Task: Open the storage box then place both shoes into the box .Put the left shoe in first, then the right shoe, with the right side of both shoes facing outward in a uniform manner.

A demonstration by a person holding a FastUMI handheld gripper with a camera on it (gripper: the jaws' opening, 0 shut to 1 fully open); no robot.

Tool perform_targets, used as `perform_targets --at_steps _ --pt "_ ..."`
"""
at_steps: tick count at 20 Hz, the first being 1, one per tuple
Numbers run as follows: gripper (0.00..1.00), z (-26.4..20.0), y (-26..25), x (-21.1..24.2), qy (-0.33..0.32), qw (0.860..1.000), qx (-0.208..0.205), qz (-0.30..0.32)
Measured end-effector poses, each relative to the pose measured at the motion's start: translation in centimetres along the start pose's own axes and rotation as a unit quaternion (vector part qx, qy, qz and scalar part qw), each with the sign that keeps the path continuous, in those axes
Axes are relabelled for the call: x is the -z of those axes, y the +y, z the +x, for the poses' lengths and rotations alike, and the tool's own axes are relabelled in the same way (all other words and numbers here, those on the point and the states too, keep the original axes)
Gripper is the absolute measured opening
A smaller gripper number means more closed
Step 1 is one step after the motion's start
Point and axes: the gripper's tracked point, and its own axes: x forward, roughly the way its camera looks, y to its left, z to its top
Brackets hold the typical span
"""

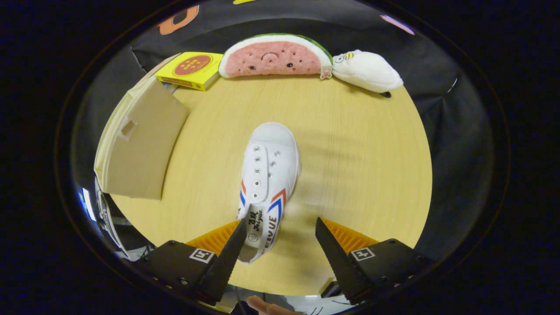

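Risk sits in the grasp: the gripper [280, 238] hangs with its fingers spread wide and holding nothing, the white canvas shoe with red and blue chevrons [267, 183] lying heel-first by the left finger (off-centre), toe toward the table's far edge. Closing now may pinch only the tongue, twisting it short of the beige cardboard storage box [138, 146] lying to the left.

A white canvas shoe [270, 175] is marked with red and blue chevron stripes on its sides, and dark lettering is printed on its tongue. The table [350, 175] is finished in pale yellow wood grain. The storage box [140, 140] is coloured plain beige-tan. A yellow flat box [190, 70] is printed with a red oval. The watermelon plush [274, 57] is shown in pink, edged with a white band and a green rind. The second plush [367, 70] is white.
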Motion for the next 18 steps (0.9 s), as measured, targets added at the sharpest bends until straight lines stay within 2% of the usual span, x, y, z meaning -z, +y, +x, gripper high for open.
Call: perform_targets --at_steps 2,5,8,11,13,16,17,18 --pt "0.97 1.2 -0.1 0.3 0.01 1.0 0.002 -0.004" --pt "0.97 2.7 -1.4 0.5 0.02 0.998 0.048 -0.029" --pt "0.99 3.0 -1.6 -0.6 0.008 0.998 0.057 -0.03" --pt "0.94 3.3 -2.1 -1.9 -0.016 0.997 0.071 -0.033" --pt "0.91 3.9 -1.8 -1.8 -0.009 0.998 0.057 -0.033" --pt "0.64 4.4 -1.5 -1.9 -0.001 0.999 0.04 -0.015" --pt "0.62 4.4 -1.4 -1.9 -0.001 0.999 0.038 -0.019" --pt "0.62 4.9 -0.6 -1.7 -0.002 1.0 0.018 -0.021"
